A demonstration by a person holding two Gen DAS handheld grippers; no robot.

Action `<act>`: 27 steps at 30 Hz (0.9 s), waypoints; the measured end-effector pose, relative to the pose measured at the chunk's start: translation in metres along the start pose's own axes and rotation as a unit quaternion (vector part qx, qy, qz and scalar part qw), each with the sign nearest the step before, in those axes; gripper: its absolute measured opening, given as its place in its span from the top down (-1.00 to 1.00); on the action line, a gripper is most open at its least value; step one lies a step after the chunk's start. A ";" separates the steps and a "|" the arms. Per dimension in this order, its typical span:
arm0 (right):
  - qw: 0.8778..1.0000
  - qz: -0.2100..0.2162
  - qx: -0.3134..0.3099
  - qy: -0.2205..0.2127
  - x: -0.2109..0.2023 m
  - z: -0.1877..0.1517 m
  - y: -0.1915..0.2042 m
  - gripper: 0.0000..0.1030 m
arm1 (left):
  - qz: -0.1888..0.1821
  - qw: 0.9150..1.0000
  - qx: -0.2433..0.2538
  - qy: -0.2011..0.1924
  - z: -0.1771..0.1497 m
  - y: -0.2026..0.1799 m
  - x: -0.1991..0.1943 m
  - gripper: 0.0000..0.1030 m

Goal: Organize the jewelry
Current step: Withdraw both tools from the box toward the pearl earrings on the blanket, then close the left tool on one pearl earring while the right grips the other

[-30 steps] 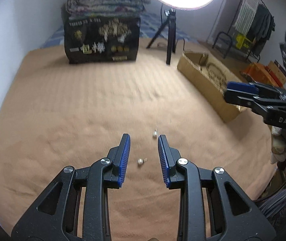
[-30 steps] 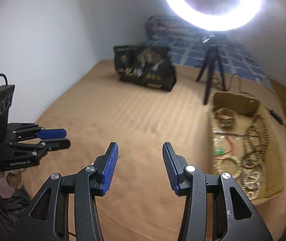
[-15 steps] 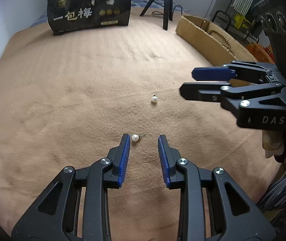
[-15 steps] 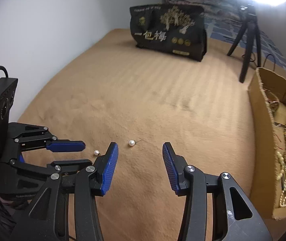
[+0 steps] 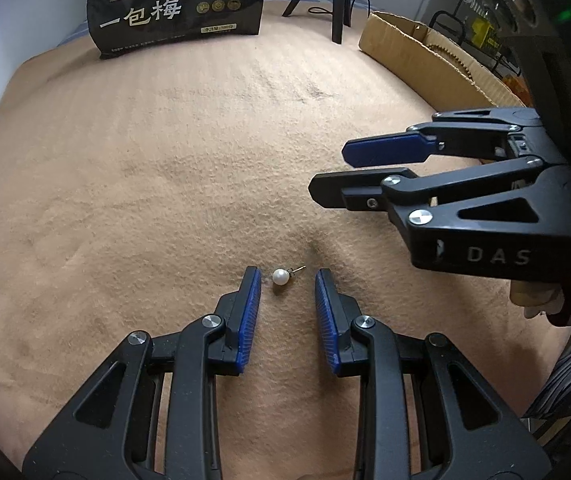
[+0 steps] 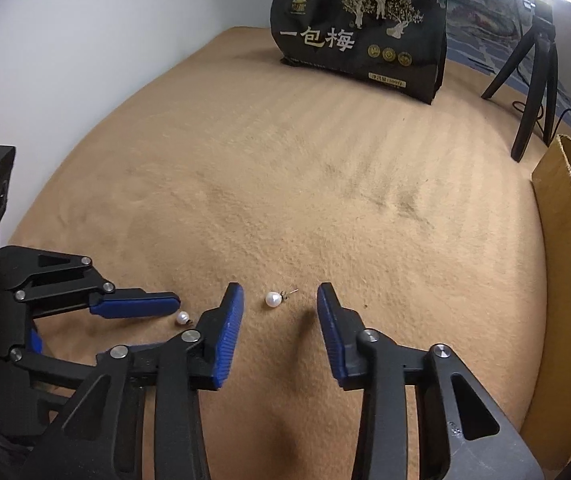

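Pearl earring (image 5: 280, 277) is lying on the tan blanket (image 5: 165, 152) just past the tips of the left gripper (image 5: 287, 280), whose jaws are standing narrowly apart, holding nothing. The right gripper (image 5: 331, 172) is reaching in from the right, parted, with a cardboard box (image 5: 413, 50) behind it and a black snack bag (image 5: 177, 4) standing at the far edge.

Seen from the right wrist, the right gripper (image 6: 279, 296) is spreading wide around a second pearl earring (image 6: 272, 299), not touching it. The first earring (image 6: 183, 317) is resting beside the left gripper's blue pad (image 6: 135, 305). A tripod (image 6: 535, 60) is standing near the box (image 6: 561, 240).
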State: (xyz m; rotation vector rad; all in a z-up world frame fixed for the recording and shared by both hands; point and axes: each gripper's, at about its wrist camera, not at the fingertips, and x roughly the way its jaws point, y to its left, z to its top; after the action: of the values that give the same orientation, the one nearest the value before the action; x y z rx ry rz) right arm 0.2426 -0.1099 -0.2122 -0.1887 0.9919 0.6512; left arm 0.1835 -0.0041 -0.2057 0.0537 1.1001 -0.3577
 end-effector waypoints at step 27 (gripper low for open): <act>1.000 -0.013 0.015 -0.019 -0.022 0.001 -0.007 0.86 | 0.017 0.999 -0.020 -0.022 0.003 0.007 -0.015 0.83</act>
State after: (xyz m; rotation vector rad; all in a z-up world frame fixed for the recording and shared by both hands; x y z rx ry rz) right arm 0.2387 -0.1241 -0.1946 -0.1618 0.9608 0.6126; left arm 0.1820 0.0054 -0.1917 0.0287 1.0608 -0.3049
